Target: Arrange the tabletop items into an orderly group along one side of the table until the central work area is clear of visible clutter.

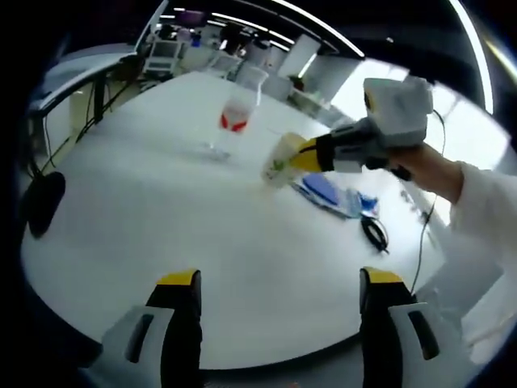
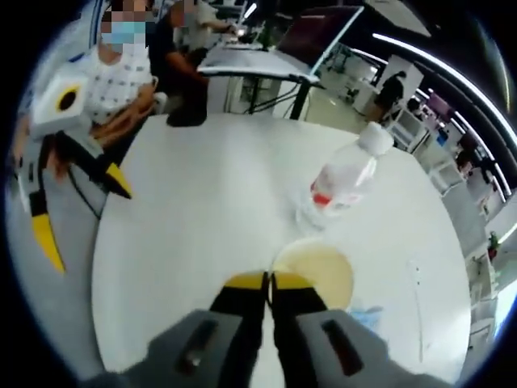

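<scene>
Left gripper view: right tool (image 1: 283, 164) pinching rim of paper cup (image 1: 279, 160), beside water bottle (image 1: 235, 113) on surface (image 1: 161, 218). Left tool (image 1: 279, 283) spread, empty, farther from both.

Bottle (image 2: 346, 179) on table (image 2: 202, 202), just behind cup (image 2: 317, 271), perhaps touching.

From my left tool's view, the blue packet (image 1: 327, 191) lay partly hidden behind my right tool (image 1: 296, 158) and the paper cup (image 1: 280, 160) it gripped, and I couldn't tell what the packet held. In my right tool's view the cup's (image 2: 319, 272) near rim was covered by my closed jaws, and the bottle's (image 2: 343, 176) red label was too blurred to read. The bench (image 2: 210, 210) ran out past the picture's lower edge.
</scene>
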